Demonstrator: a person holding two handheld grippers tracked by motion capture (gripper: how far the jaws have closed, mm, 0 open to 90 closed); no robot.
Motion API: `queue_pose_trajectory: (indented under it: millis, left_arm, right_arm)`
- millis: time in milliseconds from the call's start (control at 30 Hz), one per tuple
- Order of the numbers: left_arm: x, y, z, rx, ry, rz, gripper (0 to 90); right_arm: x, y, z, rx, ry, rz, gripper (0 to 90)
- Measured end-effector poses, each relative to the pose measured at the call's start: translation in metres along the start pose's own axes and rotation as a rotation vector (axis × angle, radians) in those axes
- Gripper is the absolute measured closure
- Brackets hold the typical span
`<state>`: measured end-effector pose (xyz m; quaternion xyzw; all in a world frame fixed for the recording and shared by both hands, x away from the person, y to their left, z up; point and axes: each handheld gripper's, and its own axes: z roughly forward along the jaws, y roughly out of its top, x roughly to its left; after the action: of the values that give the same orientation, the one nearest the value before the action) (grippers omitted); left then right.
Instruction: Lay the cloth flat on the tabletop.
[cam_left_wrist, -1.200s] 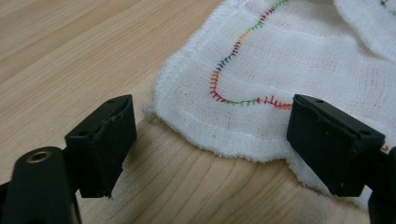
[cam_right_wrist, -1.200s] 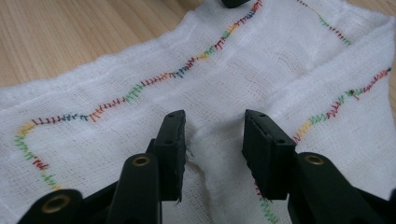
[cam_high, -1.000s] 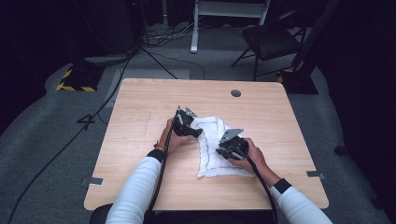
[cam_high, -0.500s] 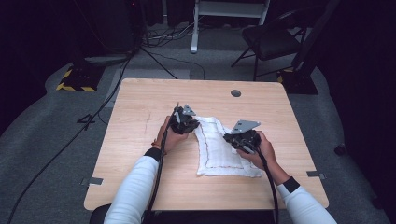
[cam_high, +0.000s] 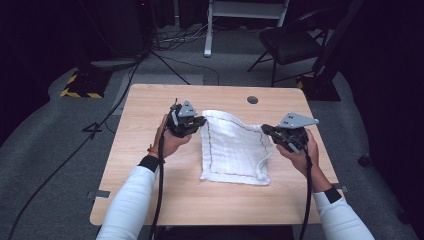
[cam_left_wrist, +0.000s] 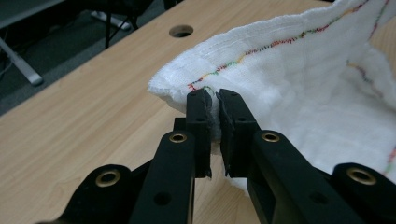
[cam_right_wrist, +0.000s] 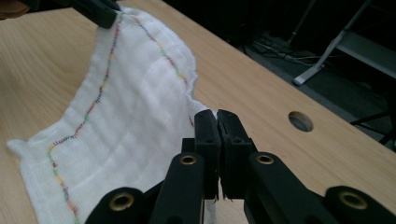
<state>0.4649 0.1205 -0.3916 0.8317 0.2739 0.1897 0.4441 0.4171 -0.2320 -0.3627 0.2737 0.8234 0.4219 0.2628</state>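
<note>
A white cloth (cam_high: 235, 150) with a multicoloured stitched border lies on the wooden table (cam_high: 150, 200), its far edge lifted. My left gripper (cam_high: 201, 121) is shut on the cloth's far left corner, and in the left gripper view the cloth (cam_left_wrist: 303, 88) is pinched between the jaws of my left gripper (cam_left_wrist: 214, 100). My right gripper (cam_high: 265, 131) is shut on the far right edge of the cloth. In the right gripper view the cloth (cam_right_wrist: 121, 116) stretches from my right gripper (cam_right_wrist: 215, 119) to the other gripper (cam_right_wrist: 100, 11) at the top left.
A round cable hole (cam_high: 252, 99) sits in the table near its far edge. Beyond the table stand a dark chair (cam_high: 295, 42) and a white frame (cam_high: 240, 20) on grey floor with cables.
Both hands have moved apart and away from the person, spreading the cloth out wider. The right gripper went right, and the bunched cloth is now stretched between the two grippers.
</note>
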Motion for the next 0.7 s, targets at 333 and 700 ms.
queue_pose_trajectory:
  millis: [333, 700]
  left_arm:
    - [-0.019, 0.021, -0.048, -0.058, -0.018, 0.099, 83.1]
    - [-0.056, 0.036, -0.101, -0.095, -0.007, 0.198, 83.1]
  right_arm:
    - [-0.016, 0.014, -0.044, -0.110, -0.059, 0.027, 87.9]
    - [-0.008, 0.023, -0.094, -0.187, -0.052, -0.005, 88.0]
